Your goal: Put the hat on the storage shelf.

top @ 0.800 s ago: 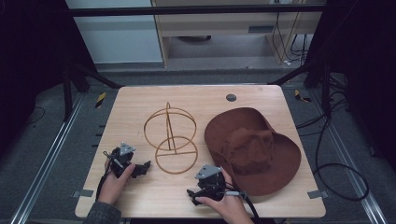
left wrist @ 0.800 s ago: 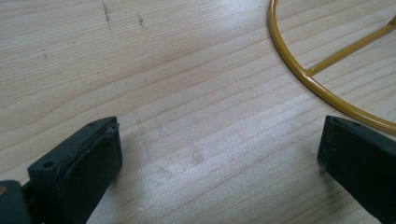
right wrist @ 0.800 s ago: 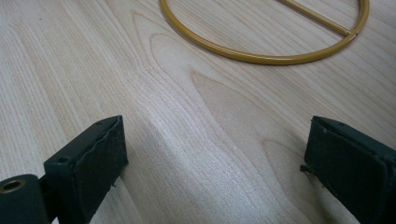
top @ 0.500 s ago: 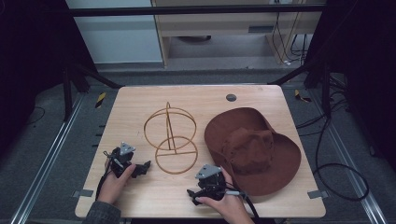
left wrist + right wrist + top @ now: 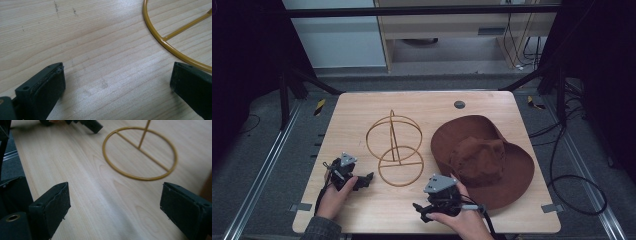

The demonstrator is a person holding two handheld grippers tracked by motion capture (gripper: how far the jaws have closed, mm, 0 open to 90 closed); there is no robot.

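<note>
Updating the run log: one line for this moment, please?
left gripper: open, empty | right gripper: open, empty | wire hat stand: upright, untouched | brown hat: flat on table

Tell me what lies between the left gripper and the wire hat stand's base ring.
Bare wooden table: in the left gripper view, the open left gripper faces plain tabletop, with the hat stand's base ring just beyond.

Small dark round disc, perhaps grommet [image 5: 459, 104], near far edge of light wooden table [image 5: 362, 107]; cables [image 5: 579, 185] on floor at right.
</note>
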